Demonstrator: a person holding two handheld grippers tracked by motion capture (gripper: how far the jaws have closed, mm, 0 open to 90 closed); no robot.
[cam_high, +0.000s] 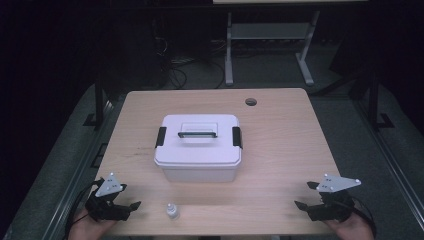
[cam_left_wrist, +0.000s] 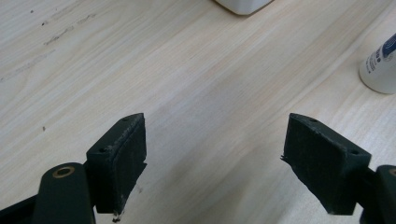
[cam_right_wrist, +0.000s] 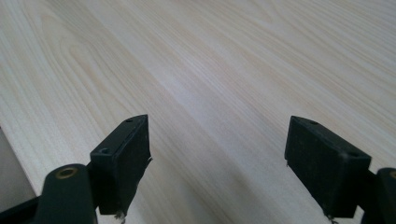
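I had both claws parked at the near edge of the table (cam_high: 280, 130), well apart, so the middle stayed free for whichever reach came first. The left claw (cam_high: 131, 199) rested wide open with nothing between its pads, bare wood under it in the left gripper view; the right claw (cam_high: 306, 195) was just as wide and just as empty. The small bottle (cam_high: 172, 211) stood upright just to the right of the left claw, nearest of all, so I judged it the thing to fetch: white, squat, with a narrow cap and a blue-printed label. Ahead of both claws sat the white lidded box (cam_high: 198, 146), its black side latches down and handle flat.
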